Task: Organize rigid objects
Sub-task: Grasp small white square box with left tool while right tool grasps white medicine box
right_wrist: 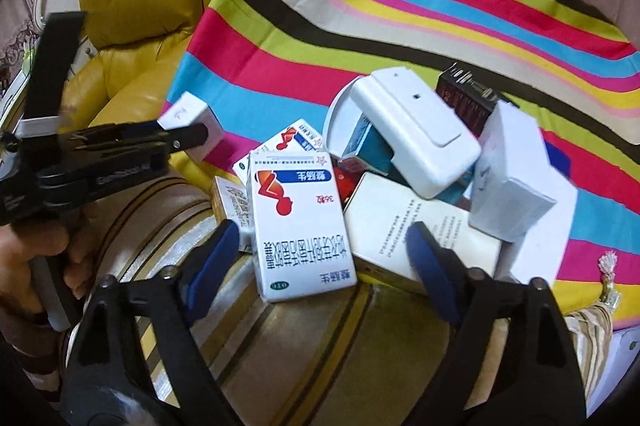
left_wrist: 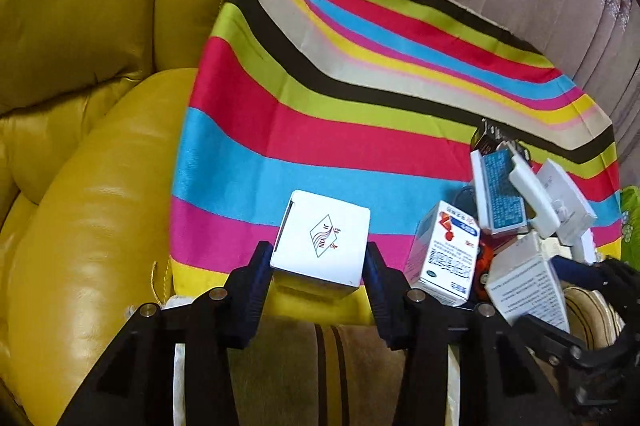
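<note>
**Medicine box framed, not yet gripped**

The white logo box (left_wrist: 320,240) is pinched by the left gripper (left_wrist: 318,266) at the striped cloth's (left_wrist: 320,129) near edge. The medicine box (right_wrist: 300,222) is straddled by the right gripper (right_wrist: 320,258), fingers spread without contact (long axis lying along them). Open cloth is left beyond.

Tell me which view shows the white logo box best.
The left wrist view: the white logo box sits centred between the left hand-held gripper pads, its logo readable. The right wrist view shows it small, at the left, partly behind that gripper.
</note>
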The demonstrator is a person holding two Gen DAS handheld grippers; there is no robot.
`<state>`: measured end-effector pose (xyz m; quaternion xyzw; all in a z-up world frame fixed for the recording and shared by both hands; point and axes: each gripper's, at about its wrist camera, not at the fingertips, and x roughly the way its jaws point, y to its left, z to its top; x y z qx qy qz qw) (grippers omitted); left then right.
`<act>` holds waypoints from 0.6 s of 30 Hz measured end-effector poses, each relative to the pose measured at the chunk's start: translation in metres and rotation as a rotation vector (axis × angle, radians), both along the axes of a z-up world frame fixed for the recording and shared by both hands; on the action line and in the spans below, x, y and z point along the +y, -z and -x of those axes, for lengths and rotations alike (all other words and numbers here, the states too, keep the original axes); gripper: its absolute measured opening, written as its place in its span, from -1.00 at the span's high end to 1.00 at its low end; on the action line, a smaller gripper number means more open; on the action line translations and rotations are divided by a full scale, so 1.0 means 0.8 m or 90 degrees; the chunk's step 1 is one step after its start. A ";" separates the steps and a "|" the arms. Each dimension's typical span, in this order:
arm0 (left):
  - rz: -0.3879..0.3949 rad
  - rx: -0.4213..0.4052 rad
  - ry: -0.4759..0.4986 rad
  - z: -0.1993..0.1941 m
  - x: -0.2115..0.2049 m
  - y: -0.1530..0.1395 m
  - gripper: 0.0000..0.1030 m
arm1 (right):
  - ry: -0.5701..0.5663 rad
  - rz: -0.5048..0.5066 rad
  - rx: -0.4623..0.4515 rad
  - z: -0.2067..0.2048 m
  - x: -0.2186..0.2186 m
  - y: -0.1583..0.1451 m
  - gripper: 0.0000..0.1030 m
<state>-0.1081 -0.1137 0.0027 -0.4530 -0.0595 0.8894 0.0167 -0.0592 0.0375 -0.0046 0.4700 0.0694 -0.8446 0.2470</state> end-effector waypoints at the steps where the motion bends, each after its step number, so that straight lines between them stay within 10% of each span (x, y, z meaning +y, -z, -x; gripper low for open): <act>1: -0.004 0.007 -0.004 -0.006 -0.002 -0.003 0.10 | -0.002 0.000 0.000 -0.001 0.000 0.000 -0.47; 5: -0.014 0.028 -0.016 -0.011 0.014 -0.012 0.11 | -0.026 0.010 0.006 -0.009 -0.002 -0.003 0.01; 18: -0.070 0.067 -0.020 -0.067 0.039 -0.031 0.11 | -0.008 0.033 0.068 -0.044 0.026 -0.030 0.07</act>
